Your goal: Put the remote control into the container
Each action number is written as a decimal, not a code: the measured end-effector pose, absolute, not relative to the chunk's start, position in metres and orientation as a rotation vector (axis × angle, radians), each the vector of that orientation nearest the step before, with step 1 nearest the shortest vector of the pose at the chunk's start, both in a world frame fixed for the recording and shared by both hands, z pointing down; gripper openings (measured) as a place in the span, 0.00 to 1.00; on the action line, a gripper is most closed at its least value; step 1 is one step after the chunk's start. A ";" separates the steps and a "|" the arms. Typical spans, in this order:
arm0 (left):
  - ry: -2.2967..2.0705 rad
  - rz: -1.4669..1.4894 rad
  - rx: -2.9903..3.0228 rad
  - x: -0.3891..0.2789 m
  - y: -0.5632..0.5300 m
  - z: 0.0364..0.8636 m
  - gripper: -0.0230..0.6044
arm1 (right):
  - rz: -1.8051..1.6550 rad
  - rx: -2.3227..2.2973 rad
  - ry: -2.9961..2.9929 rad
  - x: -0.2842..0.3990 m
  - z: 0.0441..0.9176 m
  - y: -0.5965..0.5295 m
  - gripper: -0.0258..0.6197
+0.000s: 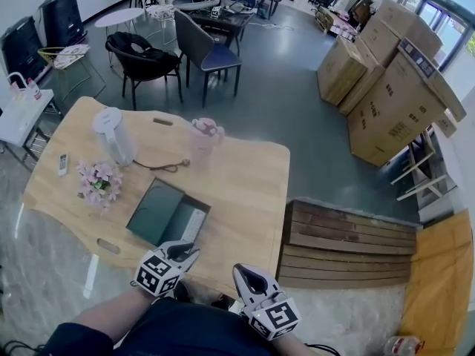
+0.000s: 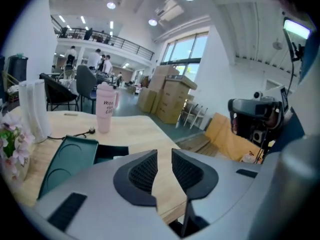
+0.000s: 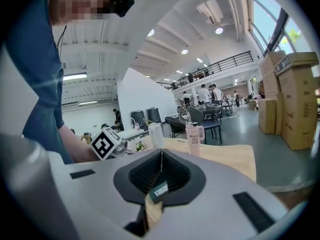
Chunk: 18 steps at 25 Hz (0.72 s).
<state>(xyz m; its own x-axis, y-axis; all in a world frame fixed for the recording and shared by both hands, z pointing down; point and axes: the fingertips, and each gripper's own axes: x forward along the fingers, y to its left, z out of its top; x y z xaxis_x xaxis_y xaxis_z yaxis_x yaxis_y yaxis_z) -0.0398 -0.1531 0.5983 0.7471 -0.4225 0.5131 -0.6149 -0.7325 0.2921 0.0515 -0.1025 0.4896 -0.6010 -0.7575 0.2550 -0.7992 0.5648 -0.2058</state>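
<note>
On the wooden table, the open green container holds what looks like the pale remote control, lying lengthwise away from the person, just ahead of the left gripper, jaws narrowly parted and empty; the right gripper, closed, sits farther off

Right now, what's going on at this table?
A person holds a gripper in each hand at the near edge of a wooden table. The left gripper hovers by the open dark green container, fingers apart and empty. A pale bar, apparently the remote control, lies inside the container. The right gripper is off to the side, fingers shut on nothing.
</note>
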 end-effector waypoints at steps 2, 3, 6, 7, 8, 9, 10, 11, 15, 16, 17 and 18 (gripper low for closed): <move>-0.756 0.557 2.561 -0.031 -0.144 0.578 0.16 | 0.447 1.324 -2.661 0.049 0.488 -0.103 0.07; -0.742 0.551 2.591 -0.027 -0.140 0.569 0.15 | 0.443 1.321 -2.664 0.048 0.488 -0.103 0.07; -0.717 0.531 2.665 -0.019 -0.129 0.545 0.11 | 0.434 1.311 -2.670 0.045 0.486 -0.102 0.07; -0.715 0.519 2.684 -0.017 -0.126 0.538 0.11 | 0.430 1.307 -2.673 0.044 0.485 -0.102 0.07; -0.716 0.504 2.702 -0.016 -0.125 0.531 0.10 | 0.424 1.305 -2.676 0.042 0.485 -0.102 0.07; -0.716 0.485 2.719 -0.014 -0.123 0.524 0.08 | 0.416 1.302 -2.678 0.041 0.484 -0.101 0.07; -0.717 0.465 2.735 -0.012 -0.122 0.518 0.07 | 0.407 1.298 -2.681 0.040 0.484 -0.101 0.07; -0.717 0.445 2.748 -0.010 -0.121 0.511 0.06 | 0.399 1.294 -2.683 0.040 0.483 -0.101 0.07; -0.705 0.394 2.779 -0.002 -0.116 0.493 0.06 | 0.372 1.291 -2.691 0.039 0.480 -0.099 0.07; -0.701 0.380 2.786 0.000 -0.115 0.489 0.06 | 0.367 1.290 -2.695 0.039 0.480 -0.098 0.07; -0.698 0.367 2.791 0.002 -0.113 0.485 0.06 | 0.359 1.288 -2.700 0.039 0.479 -0.097 0.07; -0.696 0.356 2.793 0.003 -0.112 0.482 0.06 | 0.349 1.287 -2.706 0.039 0.478 -0.096 0.07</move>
<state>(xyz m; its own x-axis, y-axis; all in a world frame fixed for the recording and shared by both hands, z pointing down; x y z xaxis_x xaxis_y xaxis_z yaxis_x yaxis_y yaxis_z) 0.0031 -0.1120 0.4822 0.8568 -0.4265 0.2899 -0.4850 -0.8575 0.1716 0.0390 -0.0962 0.4785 -0.6298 -0.7478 0.2100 -0.7766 0.6110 -0.1535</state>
